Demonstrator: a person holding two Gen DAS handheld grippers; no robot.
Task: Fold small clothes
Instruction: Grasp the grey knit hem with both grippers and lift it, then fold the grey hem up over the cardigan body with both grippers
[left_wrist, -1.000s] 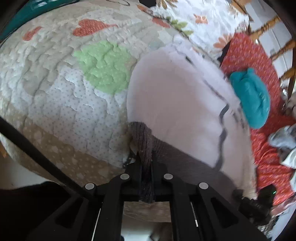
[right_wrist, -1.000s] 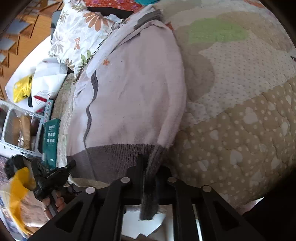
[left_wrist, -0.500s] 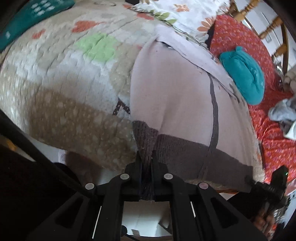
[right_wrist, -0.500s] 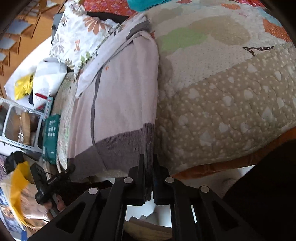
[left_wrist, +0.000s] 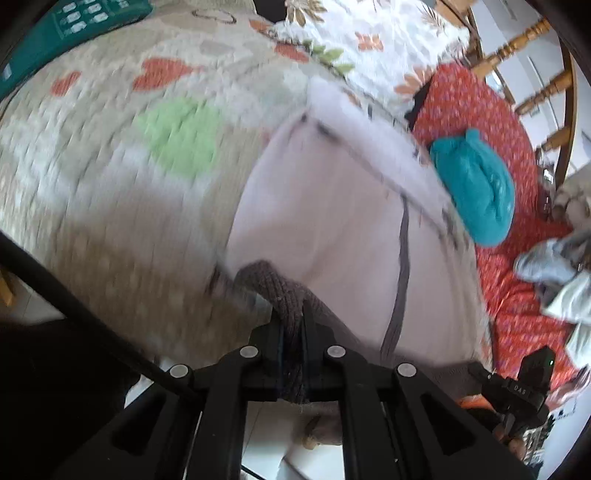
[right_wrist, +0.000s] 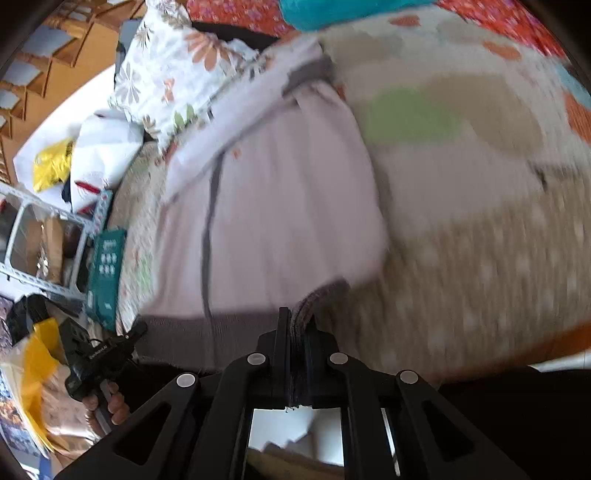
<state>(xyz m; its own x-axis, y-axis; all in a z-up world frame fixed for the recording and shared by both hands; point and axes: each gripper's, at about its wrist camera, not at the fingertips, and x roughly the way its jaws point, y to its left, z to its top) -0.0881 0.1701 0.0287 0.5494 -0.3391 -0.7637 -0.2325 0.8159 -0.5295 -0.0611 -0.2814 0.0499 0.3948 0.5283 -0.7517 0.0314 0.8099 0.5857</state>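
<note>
A pale pink knit sweater (left_wrist: 332, 206) with a grey ribbed hem lies on a patchwork quilt (left_wrist: 110, 177) and also shows in the right wrist view (right_wrist: 280, 206). My left gripper (left_wrist: 293, 325) is shut on the hem's left corner (left_wrist: 273, 284). My right gripper (right_wrist: 297, 325) is shut on the hem's right corner (right_wrist: 321, 295). The hem hangs between the two grippers above the bed's near edge. Each view shows the other gripper at its lower side. Both views are motion blurred.
A floral pillow (left_wrist: 373, 40) lies beyond the sweater. A teal garment (left_wrist: 476, 192) lies on a red sheet (left_wrist: 517, 295) to the right, with grey clothes (left_wrist: 554, 266). A teal box (right_wrist: 107, 269) and a white wire rack (right_wrist: 40, 243) stand off the bed's left side.
Both grippers have moved forward over the bed with the hem. The hem corners now bunch toward the sweater's body, and the quilt's edge has dropped lower in both views.
</note>
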